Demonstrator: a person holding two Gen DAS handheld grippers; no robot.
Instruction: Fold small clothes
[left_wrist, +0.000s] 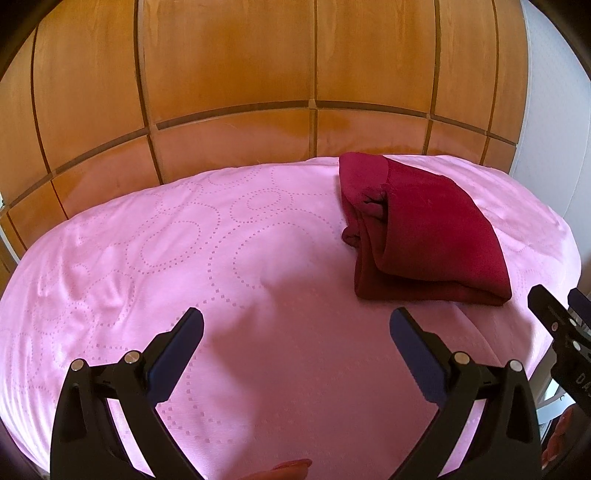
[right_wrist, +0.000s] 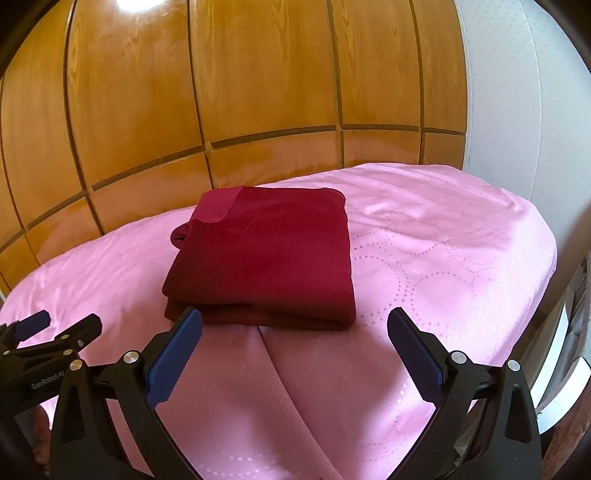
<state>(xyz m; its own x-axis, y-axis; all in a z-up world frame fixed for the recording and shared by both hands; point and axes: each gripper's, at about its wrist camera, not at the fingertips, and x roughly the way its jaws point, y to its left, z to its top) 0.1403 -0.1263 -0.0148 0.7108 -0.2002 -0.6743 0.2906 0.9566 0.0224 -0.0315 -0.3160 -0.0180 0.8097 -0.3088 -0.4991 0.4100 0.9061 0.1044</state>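
A dark red garment lies folded into a thick rectangle on the pink sheet. It also shows in the left wrist view, at the right. My right gripper is open and empty, just in front of the garment's near edge. My left gripper is open and empty over bare sheet, to the left of the garment. The left gripper also shows at the left edge of the right wrist view. The right gripper's fingers show at the right edge of the left wrist view.
A wooden panelled wardrobe stands right behind the bed. A white wall is at the right. The bed's right edge drops off beside a white frame.
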